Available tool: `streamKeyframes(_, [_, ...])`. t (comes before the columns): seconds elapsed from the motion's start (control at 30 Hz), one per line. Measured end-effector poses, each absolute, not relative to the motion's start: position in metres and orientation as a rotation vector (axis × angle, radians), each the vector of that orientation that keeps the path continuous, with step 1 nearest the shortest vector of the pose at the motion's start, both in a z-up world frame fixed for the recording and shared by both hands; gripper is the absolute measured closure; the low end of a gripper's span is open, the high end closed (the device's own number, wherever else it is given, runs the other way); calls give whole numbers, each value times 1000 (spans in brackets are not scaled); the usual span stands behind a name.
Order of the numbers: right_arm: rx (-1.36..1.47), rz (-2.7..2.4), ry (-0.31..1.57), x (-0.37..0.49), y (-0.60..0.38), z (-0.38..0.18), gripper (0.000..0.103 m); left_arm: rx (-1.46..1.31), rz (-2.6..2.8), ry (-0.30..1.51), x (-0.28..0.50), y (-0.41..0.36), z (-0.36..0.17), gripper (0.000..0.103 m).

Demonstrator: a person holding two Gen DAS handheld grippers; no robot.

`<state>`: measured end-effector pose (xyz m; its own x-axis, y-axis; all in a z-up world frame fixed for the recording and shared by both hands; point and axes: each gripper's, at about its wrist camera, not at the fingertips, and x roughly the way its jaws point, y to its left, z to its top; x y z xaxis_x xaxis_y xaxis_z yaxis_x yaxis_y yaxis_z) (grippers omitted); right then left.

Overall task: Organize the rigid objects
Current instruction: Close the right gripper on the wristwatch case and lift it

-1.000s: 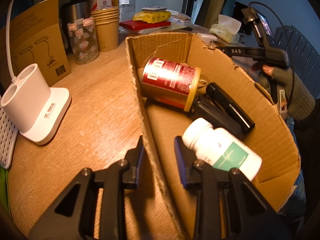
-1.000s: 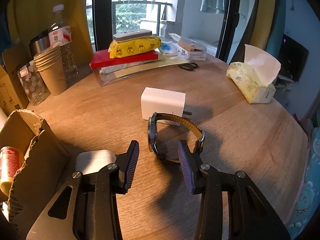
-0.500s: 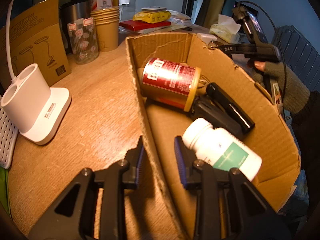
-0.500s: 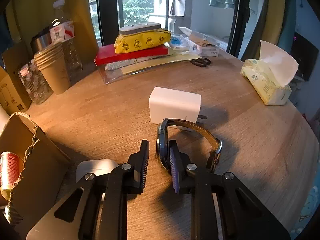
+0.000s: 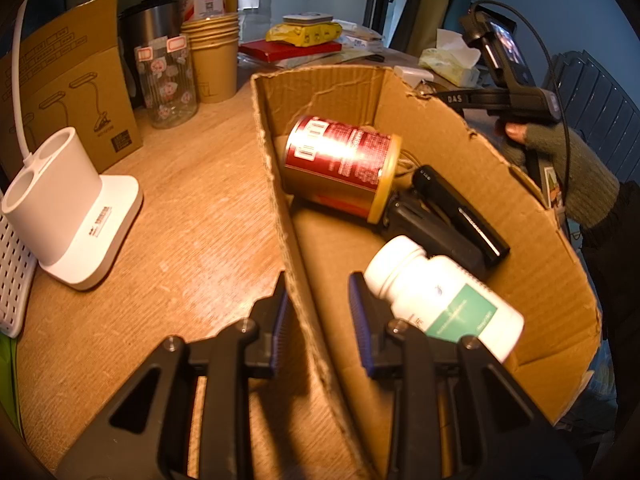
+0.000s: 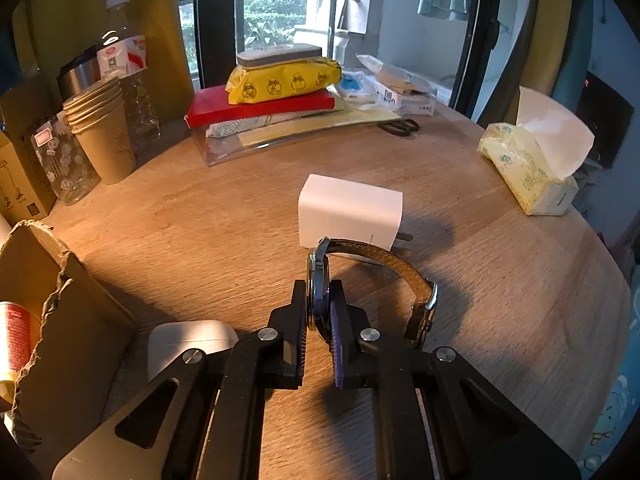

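Note:
My right gripper (image 6: 319,312) is shut on the case of a wristwatch (image 6: 320,276) with a brown leather strap (image 6: 394,268); the watch stands on edge on the wooden table. A white charger block (image 6: 349,212) lies just beyond it and a white earbud case (image 6: 188,340) to its left. My left gripper (image 5: 320,316) is open and straddles the near wall of the cardboard box (image 5: 532,248). The box holds a red can (image 5: 340,164), a white pill bottle (image 5: 444,300) and a black stapler (image 5: 452,220).
A white desk-lamp base (image 5: 68,208) and a brown carton (image 5: 68,84) stand left of the box. Paper cups (image 6: 106,136), a flowered glass (image 6: 64,164), a water bottle (image 6: 128,68), a red-and-yellow stack (image 6: 276,92), scissors (image 6: 402,126) and a tissue pack (image 6: 528,172) ring the table's far side.
My right gripper moved forward and shut its fingers on the watch case. My left gripper stayed still over the box wall.

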<state>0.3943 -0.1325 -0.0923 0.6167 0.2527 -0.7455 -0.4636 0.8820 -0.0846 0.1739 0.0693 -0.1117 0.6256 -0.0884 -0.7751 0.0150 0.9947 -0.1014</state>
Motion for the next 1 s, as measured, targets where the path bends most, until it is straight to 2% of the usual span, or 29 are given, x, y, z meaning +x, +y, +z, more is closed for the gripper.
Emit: streamKeyframes(1.0, [-278,564,606,306,-101,-22,92,-88,-59,893,174,69,-112,73])
